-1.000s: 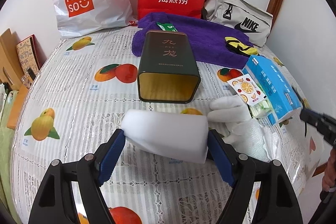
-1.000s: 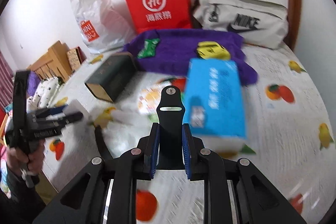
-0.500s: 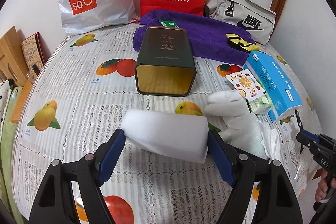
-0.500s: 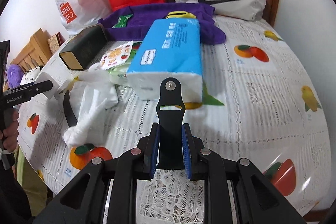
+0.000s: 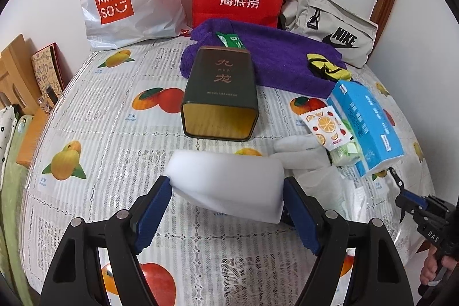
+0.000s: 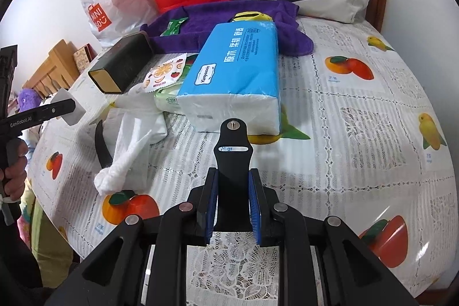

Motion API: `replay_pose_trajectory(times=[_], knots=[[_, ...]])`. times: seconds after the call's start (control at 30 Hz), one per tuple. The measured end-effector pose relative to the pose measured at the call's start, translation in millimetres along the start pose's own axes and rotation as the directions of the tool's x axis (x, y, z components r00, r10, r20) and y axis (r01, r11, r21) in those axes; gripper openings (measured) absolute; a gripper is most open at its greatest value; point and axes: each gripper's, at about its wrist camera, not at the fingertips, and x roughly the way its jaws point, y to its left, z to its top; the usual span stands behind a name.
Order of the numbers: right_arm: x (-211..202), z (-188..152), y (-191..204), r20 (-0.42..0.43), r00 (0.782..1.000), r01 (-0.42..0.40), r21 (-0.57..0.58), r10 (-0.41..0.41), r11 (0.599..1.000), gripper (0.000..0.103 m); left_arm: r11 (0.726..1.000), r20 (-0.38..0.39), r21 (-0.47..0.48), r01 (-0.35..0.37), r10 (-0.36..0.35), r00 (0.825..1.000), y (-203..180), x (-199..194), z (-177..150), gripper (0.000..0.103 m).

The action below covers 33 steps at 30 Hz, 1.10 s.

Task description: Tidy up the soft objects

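The right gripper (image 6: 231, 204) has drawn back from the blue tissue pack (image 6: 236, 73), its jaws clamped on a black strap (image 6: 233, 162). The left gripper (image 5: 228, 201) still pinches the white sponge (image 5: 229, 187) above the tablecloth (image 5: 114, 139), before the open tin (image 5: 221, 96).

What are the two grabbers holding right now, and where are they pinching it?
The left gripper pinches the white sponge block by its two short ends. The right gripper is shut on a black strap, squeezing its lower end.

Fruit-print table (image 5: 86, 134) under tin (image 5: 221, 93), towel (image 5: 281, 59)
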Motion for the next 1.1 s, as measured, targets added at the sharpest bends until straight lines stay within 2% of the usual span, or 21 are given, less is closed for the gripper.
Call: replay_pose_trajectory(times=[0.2,0.37,0.63,1.1], knots=[[-6.7,7.5,3.7,-0.003,1.000,0.008,-0.014,-0.008,1.000,0.021,1.000,0.010,-0.013,0.022,-0.022,1.000,2.5,-5.4,9.6,0.078],[-21.7,20.1,10.2,0.028,0.999,0.017,-0.042,-0.015,0.999,0.021,1.000,0.027,-0.009,0.028,-0.027,0.999,4.6,-13.2,19.3,0.078],[-32.2,55.3,18.8,0.084,0.996,0.014,-0.066,-0.009,0.998,0.021,0.999,0.075,-0.014,0.034,-0.033,0.997,10.9,-24.8,46.8,0.078],[-18.3,117.1,19.2,0.127,0.992,0.025,-0.080,-0.015,0.997,0.021,1.000,0.132,0.012,0.011,-0.013,0.991,11.2,-19.8,106.3,0.078]])
